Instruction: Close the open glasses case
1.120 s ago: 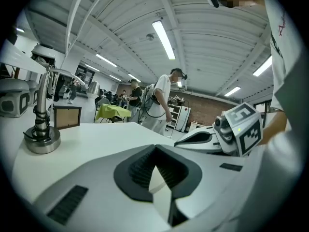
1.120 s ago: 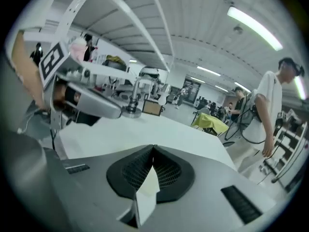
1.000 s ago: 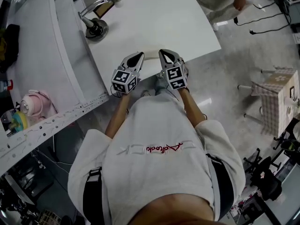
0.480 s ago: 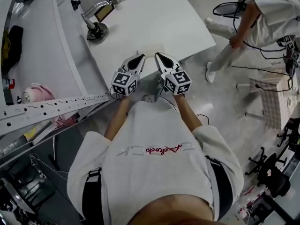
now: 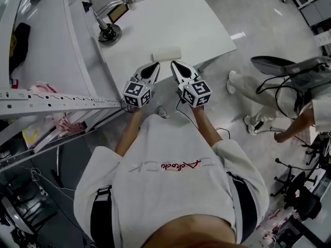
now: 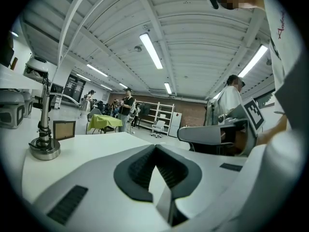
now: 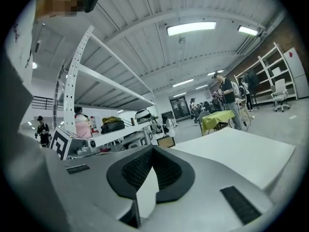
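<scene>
Pressing together on nothing, the jaws of the left gripper (image 5: 153, 67) and the right gripper (image 5: 177, 66) point side by side over the near edge of the white table (image 5: 196, 27), the pale glasses case (image 5: 166, 55) lying just beyond their tips, apart from both, a lamp stand (image 5: 108, 33) farther off.

The head camera looks steeply down past the person's shoulders onto the white counter (image 5: 176, 25). Cameras on the left tongs (image 5: 154, 65) and right tongs (image 5: 175, 64) look level across that counter, which all three views share.
</scene>
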{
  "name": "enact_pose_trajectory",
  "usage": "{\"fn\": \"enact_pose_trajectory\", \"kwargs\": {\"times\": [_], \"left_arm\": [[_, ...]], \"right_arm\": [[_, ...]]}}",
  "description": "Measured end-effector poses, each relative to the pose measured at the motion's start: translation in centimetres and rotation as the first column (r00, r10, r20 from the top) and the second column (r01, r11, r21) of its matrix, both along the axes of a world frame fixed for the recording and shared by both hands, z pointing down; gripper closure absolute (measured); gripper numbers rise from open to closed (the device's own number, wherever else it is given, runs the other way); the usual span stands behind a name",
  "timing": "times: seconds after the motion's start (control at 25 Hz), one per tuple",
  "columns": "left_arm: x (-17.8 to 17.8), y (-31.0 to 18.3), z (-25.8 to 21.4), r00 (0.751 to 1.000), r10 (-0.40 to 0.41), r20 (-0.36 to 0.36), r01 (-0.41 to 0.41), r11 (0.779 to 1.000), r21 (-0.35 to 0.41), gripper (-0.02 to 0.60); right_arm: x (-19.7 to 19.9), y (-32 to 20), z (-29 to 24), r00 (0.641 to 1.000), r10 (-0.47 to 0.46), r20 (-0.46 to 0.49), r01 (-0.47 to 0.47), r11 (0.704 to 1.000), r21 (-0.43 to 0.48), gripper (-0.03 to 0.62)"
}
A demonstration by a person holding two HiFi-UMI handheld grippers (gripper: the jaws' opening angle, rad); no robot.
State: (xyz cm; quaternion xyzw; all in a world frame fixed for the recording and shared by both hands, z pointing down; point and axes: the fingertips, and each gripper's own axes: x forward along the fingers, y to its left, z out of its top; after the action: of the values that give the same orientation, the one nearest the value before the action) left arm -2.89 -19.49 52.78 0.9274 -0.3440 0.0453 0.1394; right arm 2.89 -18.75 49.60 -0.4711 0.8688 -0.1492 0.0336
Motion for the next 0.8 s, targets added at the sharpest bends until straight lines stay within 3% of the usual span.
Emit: {"fn": "enact_pose_trajectory", "kwargs": {"times": [0.8], "left_arm": [[2.7,14.2,0.3,1.000,-0.021,-0.005,0.021,1.000,-0.015,0.555]], "right_arm": [[2.4,13.8,0.8,0.999,-0.009,-0.034,0.009,1.000,-0.001,0.594]]}}
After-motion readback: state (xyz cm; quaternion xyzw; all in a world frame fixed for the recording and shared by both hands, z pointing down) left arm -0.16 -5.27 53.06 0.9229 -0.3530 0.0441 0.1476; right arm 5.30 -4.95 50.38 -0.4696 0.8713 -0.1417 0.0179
